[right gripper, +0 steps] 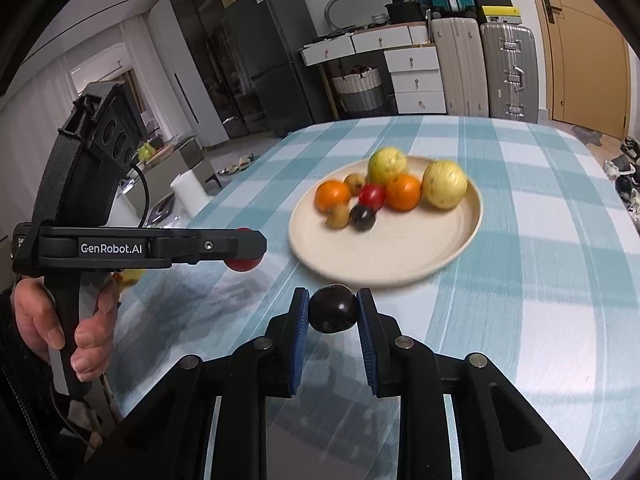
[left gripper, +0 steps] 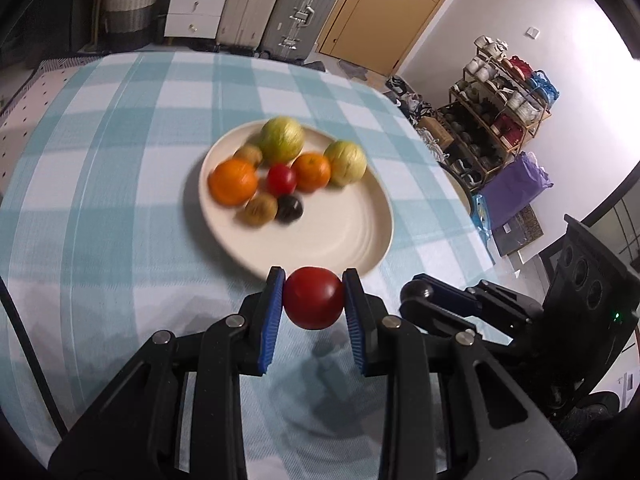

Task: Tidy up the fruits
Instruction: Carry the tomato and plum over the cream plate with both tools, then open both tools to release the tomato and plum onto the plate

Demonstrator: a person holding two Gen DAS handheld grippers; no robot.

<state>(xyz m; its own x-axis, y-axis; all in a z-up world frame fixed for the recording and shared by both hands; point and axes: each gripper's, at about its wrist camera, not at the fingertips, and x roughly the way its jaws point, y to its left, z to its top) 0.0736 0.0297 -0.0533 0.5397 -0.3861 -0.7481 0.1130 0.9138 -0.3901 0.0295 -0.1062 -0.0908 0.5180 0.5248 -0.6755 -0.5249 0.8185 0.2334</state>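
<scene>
A cream plate (left gripper: 344, 236) (right gripper: 400, 256) on the checked tablecloth holds several fruits: two oranges, two yellow-green round fruits, a red one, a dark one and two brownish ones. My left gripper (left gripper: 314, 300) is shut on a red fruit (left gripper: 314, 298) and holds it above the cloth just in front of the plate's near rim. It shows from the side in the right wrist view (right gripper: 244, 250), left of the plate. My right gripper (right gripper: 333, 310) is shut on a dark plum (right gripper: 333, 308), also just before the plate's near rim. It shows in the left wrist view (left gripper: 418, 292).
The blue and white checked tablecloth (left gripper: 120, 160) covers the whole table. Beyond the far edge stand suitcases (left gripper: 280, 8), white drawers (left gripper: 196, 4) and a woven basket (left gripper: 128, 4). A shoe rack (left gripper: 492, 120) stands to the right of the table.
</scene>
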